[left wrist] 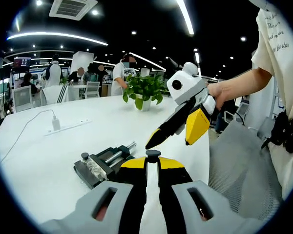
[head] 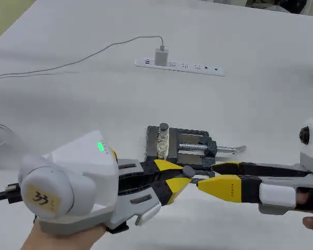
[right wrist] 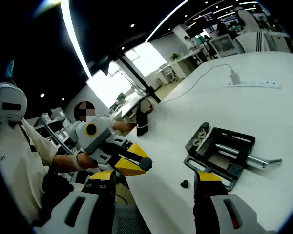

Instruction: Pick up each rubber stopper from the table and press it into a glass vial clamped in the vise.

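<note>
Small dark rubber stopper (head: pixel 188 170), probably light, soft and grippy, is pinched by its sides between the black-and-yellow left gripper (head: pixel 187 177) fingers. The right gripper (head: pixel 211 175) fingers are spread just beside them.

1x black metal bench vise (head: pixel 204 148). In it clear glass vials (head: pixel 163 141): no. unclear. 3x dark grey round rubber stopper (head: pixel 188 171): that one mid-near, 2nd stopper (head: pixel 164 126) at vise's far-left end, 3rd stopper (right wrist: pixel 184 184) loose on white table (head: pixel 94 104) near vise. 2x yellow-black two-jaw grippers: left gripper (head: pixel 187 174), right gripper (head: pixel 206 175). 1x white power strip (head: pixel 180 66), 1x white charger plug (head: pixel 161 55).
</note>
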`<state>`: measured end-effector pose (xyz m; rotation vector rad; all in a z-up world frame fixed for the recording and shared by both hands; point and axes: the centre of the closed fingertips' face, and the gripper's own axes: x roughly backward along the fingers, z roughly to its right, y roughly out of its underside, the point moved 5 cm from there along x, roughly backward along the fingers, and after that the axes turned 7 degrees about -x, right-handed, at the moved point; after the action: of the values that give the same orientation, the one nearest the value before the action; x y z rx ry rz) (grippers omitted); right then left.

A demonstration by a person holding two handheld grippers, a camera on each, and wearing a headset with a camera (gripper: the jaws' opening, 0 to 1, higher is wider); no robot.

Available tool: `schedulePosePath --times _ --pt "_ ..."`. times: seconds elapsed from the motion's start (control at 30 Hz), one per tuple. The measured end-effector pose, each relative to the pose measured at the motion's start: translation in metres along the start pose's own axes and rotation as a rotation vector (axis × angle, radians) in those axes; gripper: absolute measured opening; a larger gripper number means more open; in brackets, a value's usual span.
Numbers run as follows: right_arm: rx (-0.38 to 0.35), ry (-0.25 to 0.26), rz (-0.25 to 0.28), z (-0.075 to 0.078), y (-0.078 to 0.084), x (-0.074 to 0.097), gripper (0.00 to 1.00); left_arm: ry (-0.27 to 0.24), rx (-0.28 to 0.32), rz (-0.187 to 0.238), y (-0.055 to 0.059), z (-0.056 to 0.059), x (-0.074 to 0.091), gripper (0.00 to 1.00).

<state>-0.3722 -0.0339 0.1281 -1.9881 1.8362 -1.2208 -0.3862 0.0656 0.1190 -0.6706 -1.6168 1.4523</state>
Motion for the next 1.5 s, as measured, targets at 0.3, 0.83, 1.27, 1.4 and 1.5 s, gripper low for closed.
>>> schedulePosePath --times 0.3,0.83,1.27,1.4,1.5 --pt "0.306 0.054 -0.176 -0.002 -0.009 0.002 0.59 0.033 -0.025 -0.031 0.004 0.003 -0.003 0.04" --pt "0.659 0.031 -0.483 -0.010 -0.003 -0.005 0.30 0.103 -0.077 -0.104 0.015 0.016 -0.011 0.04" --pt "0.710 -0.007 -0.563 -0.012 0.002 -0.012 0.19 0.112 -0.079 -0.106 0.016 0.018 -0.012 0.04" --pt "0.715 -0.010 -0.581 -0.013 0.004 -0.014 0.18 0.116 -0.081 -0.105 0.015 0.019 -0.012 0.04" --pt "0.714 -0.011 -0.584 -0.014 0.005 -0.014 0.17 0.118 -0.082 -0.108 0.016 0.019 -0.012 0.04"
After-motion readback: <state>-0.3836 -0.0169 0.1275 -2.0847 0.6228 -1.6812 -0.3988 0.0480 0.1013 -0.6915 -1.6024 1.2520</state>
